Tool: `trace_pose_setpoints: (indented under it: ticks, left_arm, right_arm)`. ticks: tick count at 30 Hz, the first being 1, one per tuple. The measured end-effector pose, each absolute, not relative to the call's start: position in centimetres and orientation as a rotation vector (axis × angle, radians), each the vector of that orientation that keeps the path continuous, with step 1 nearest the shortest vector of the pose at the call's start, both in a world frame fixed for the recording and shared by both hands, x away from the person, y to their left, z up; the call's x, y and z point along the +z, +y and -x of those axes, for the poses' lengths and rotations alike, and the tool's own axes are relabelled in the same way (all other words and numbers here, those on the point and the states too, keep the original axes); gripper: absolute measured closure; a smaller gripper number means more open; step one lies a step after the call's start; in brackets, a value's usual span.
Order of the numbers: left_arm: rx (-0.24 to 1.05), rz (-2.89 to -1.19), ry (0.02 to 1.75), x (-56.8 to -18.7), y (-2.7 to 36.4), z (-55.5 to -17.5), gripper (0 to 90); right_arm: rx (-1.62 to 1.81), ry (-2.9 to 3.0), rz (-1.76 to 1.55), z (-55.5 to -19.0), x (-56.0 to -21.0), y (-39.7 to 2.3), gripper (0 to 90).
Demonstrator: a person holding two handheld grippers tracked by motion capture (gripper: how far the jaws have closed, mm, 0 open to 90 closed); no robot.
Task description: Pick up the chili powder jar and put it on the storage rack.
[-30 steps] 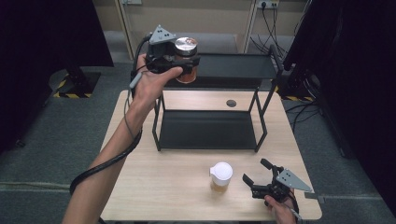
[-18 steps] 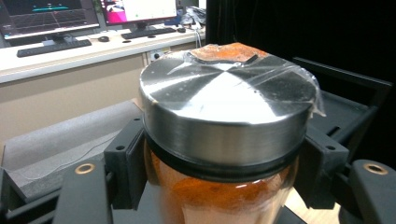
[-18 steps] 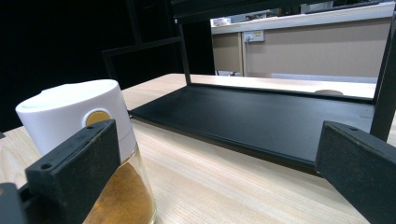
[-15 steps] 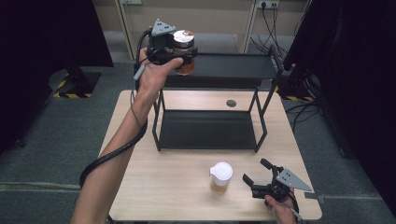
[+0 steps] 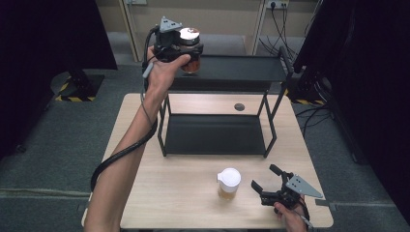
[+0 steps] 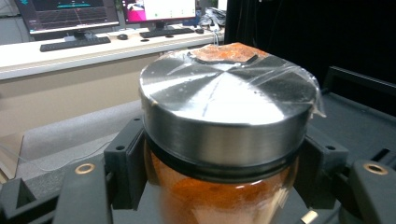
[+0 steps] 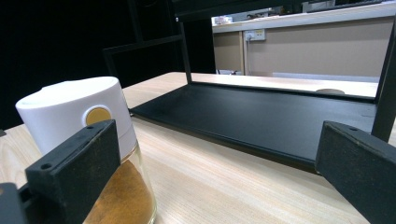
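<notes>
My left gripper is shut on a glass jar of orange-red powder with a flat metal lid. It holds the jar over the left end of the black rack's top shelf. In the left gripper view both jaws press the jar's sides just under the lid. A second jar with a white cap and tan powder stands on the table near the front. My right gripper rests open on the table just right of it. In the right gripper view that jar is beside the left jaw.
The black two-shelf rack stands at the middle back of the wooden table; its lower shelf is bare. A dark round hole marks the tabletop behind the rack. A cable trails from my left gripper along the forearm.
My left hand has carried the metal-lidded jar rightward and farther back, over the rack's top shelf. The right gripper and white-capped jar have not moved.
</notes>
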State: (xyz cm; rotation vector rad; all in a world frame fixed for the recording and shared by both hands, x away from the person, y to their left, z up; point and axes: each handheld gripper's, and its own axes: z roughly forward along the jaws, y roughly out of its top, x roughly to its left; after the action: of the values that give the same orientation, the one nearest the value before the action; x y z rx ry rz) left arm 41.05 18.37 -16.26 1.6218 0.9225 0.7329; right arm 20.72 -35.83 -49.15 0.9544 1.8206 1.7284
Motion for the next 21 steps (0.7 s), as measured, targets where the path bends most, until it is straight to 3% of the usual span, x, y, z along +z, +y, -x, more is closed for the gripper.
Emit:
trace_pose_setpoints:
  ticks: [21]
  left_arm:
    - [0.744,-1.626,0.945,-17.5,17.7,-42.3,30.9]
  right_arm:
    - [1.729,1.831,-0.954,-20.8,-49.2,-35.7,0.5]
